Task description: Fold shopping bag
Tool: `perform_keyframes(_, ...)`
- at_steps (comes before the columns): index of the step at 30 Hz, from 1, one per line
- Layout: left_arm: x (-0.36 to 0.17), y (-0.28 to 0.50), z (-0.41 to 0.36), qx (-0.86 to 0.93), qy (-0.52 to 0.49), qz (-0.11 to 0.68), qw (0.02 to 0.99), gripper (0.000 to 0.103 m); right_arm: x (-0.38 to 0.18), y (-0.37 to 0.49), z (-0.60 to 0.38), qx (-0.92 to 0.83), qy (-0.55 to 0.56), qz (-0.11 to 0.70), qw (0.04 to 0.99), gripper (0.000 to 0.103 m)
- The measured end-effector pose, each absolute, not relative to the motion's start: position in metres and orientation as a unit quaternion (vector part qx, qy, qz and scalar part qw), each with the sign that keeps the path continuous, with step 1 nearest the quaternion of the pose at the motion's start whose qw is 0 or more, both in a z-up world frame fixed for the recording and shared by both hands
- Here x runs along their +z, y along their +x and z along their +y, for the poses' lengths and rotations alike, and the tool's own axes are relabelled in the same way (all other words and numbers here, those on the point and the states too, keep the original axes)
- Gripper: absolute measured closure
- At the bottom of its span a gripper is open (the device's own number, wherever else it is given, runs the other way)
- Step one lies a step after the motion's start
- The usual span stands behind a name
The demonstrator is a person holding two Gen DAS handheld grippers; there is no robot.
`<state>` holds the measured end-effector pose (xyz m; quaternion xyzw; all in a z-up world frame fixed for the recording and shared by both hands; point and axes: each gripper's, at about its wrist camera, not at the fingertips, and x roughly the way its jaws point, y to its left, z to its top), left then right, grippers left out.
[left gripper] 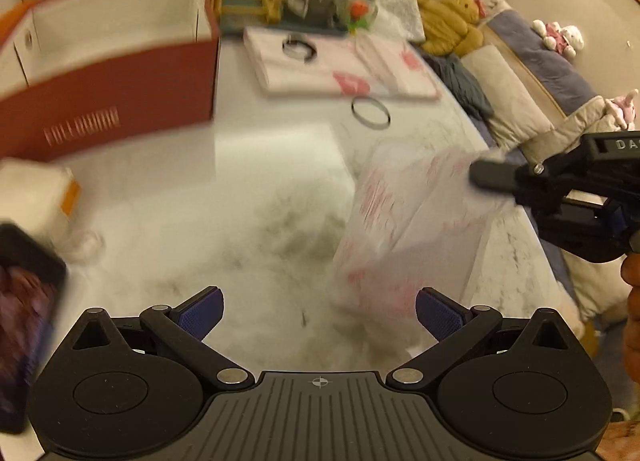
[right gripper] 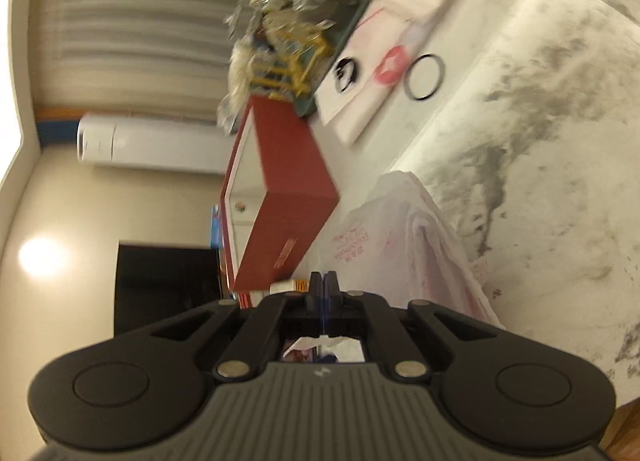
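Hanging from pinched right gripper (right gripper: 324,281): white shopping bag (left gripper: 404,229), pink print blurred, above marble table (left gripper: 260,189). Left gripper (left gripper: 319,311) wide open, empty. Red box (left gripper: 108,101) lettering illegible.

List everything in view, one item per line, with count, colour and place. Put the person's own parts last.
shopping bag: one, translucent white with pink print, lifted off the table on the right side
marble table: one, white with grey veining, under everything
red box: one, red outside and white inside, open, back left of the table
folded bags: a flat stack, white with pink print, at the back
black rings: two, one on the table, one on the stack
plush toys: several, yellow and pink, on the sofa beyond the table
phone: one, dark, left edge
left gripper: black with blue pads, open, empty
right gripper: black, shut on the shopping bag
hand: one, far right edge
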<state>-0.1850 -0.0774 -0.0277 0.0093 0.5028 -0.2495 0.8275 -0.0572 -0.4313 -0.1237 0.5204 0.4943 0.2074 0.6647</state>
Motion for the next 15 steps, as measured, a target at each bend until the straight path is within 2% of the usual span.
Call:
perform_keyframes(4, -0.014, -0.191, -0.097, -0.253, 0.011, 0.471, 0.845, 0.001, -0.102, -0.042, -0.427, 0.273, 0.454, 0.508, 0.679, 0.103)
perform_keyframes(6, -0.007, -0.194, -0.107, -0.255, 0.012, 0.455, 0.853, 0.020, -0.086, -0.039, -0.427, 0.313, 0.423, 0.497, 0.690, 0.102)
perform_keyframes(7, -0.004, -0.195, -0.111, -0.256, 0.012, 0.446, 0.857, 0.045, -0.077, -0.040, -0.428, 0.330, 0.409, 0.487, 0.698, 0.102)
perform_keyframes(8, 0.000, -0.196, -0.116, -0.257, 0.012, 0.438, 0.861, 0.060, -0.065, -0.044, -0.432, 0.341, 0.392, 0.467, 0.715, 0.102)
perform_keyframes(11, 0.011, -0.201, -0.131, -0.262, 0.009, 0.412, 0.873, 0.061, -0.009, -0.073, -0.444, 0.396, 0.304, 0.353, 0.791, 0.102)
perform_keyframes(15, 0.029, -0.209, -0.144, -0.273, -0.009, 0.383, 0.882, 0.061, 0.016, -0.089, -0.448, 0.412, 0.254, 0.317, 0.816, 0.102)
